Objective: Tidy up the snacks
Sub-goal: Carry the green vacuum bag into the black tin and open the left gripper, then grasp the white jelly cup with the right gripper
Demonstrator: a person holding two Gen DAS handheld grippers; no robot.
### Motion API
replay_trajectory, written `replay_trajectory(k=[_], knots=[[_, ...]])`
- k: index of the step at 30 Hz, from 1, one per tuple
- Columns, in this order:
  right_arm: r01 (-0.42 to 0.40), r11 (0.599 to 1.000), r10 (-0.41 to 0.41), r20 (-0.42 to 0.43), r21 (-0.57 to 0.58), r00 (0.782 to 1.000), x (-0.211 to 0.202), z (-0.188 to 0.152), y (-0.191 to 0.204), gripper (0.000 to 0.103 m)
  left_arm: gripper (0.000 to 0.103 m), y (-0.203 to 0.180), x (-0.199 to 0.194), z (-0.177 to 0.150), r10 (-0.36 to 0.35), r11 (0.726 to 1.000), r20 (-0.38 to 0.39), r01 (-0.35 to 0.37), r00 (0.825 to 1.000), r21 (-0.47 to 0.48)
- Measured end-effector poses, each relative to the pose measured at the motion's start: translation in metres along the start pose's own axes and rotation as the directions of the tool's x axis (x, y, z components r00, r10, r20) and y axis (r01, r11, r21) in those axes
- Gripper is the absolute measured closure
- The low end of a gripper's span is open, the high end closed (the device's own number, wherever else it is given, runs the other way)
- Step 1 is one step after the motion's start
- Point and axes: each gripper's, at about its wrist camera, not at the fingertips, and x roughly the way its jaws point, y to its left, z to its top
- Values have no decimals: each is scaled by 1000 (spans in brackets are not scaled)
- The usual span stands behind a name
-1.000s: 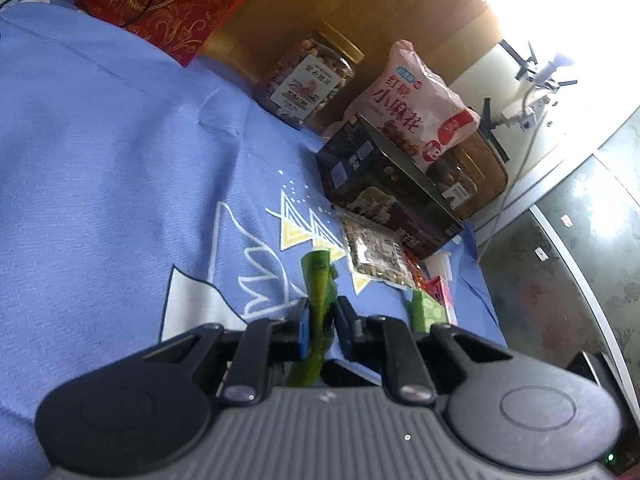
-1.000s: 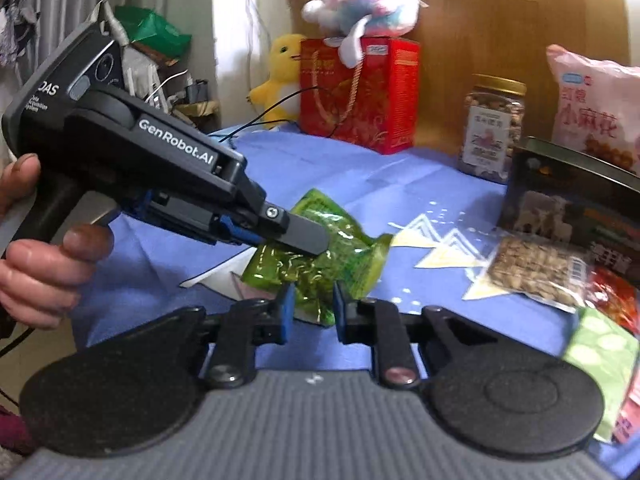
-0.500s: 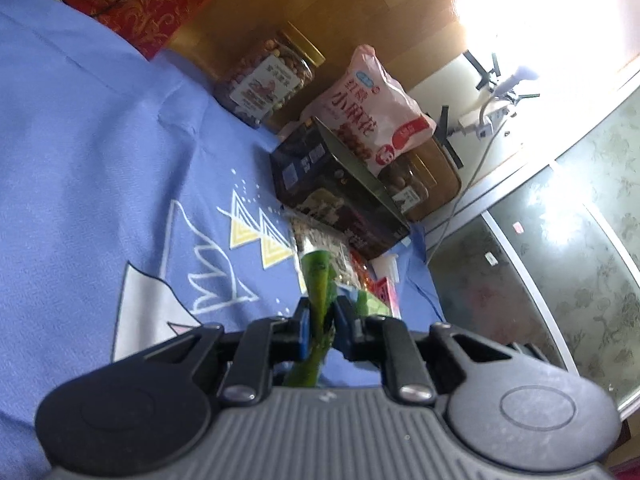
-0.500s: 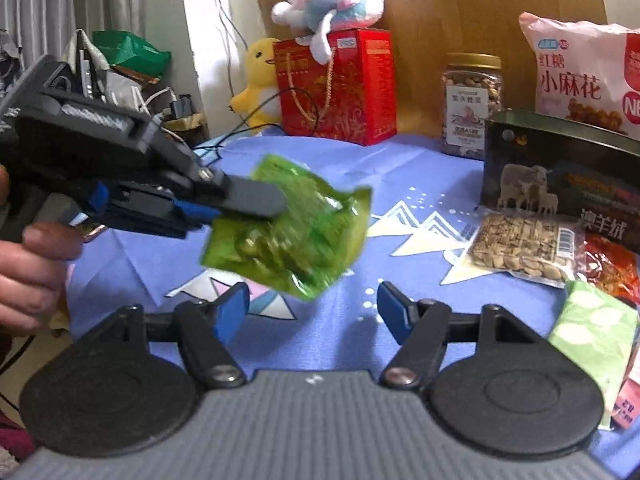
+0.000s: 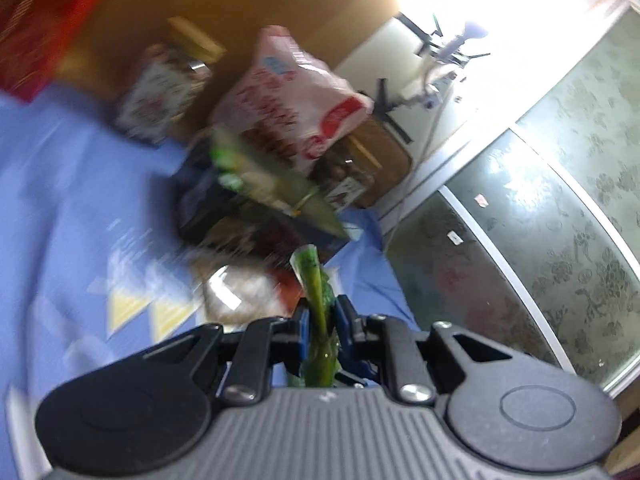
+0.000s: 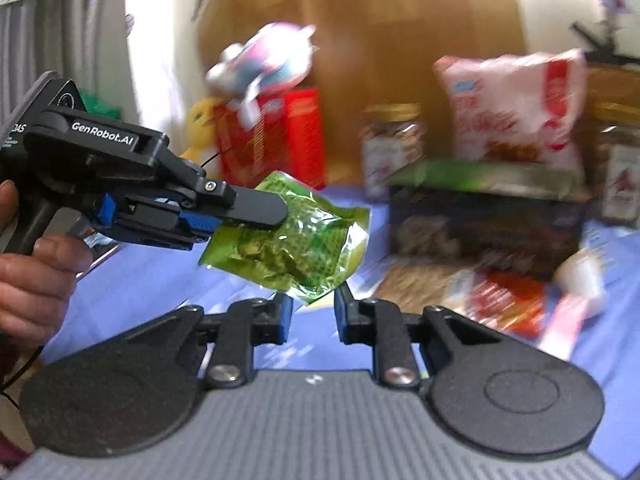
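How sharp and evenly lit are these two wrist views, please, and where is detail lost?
Left wrist view: the snacks behind are motion-smeared, the window at upper right blows out to white, and only the left gripper and its green packet stay crisp. Right wrist view: the background is blurred, the packet glints but reads clearly.

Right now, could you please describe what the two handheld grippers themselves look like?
Both are black plastic. The right gripper has a grey ribbed body, two round black discs, silver screws and blue-padded fingers. The left gripper is built alike; from the side it shows white "GenRobot.AI" lettering, blue parts and a pistol-style handle. A thin black cable trails at the lower left.
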Motion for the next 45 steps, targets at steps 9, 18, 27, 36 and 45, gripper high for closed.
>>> replay_trajectory(k=[9, 18, 27, 36, 45], knots=[[198, 979, -201, 79, 48, 976, 13, 41, -80, 78, 86, -19, 109, 73, -41, 997, -62, 45, 997, 62], [311, 949, -314, 45, 53, 948, 42, 53, -150, 77, 79, 7, 188, 100, 40, 999, -94, -39, 995, 14], [335, 942, -336, 86, 33, 938, 45, 47, -153, 68, 70, 11, 208, 99, 221, 972, -104, -211, 970, 98], [382, 903, -409, 124, 195, 904, 5, 49, -176, 68, 70, -9, 173, 86, 258, 955, -39, -249, 965, 161], [304, 901, -315, -14, 309, 949, -15, 14, -179, 54, 68, -21, 111, 25, 172, 972, -38, -163, 984, 168]])
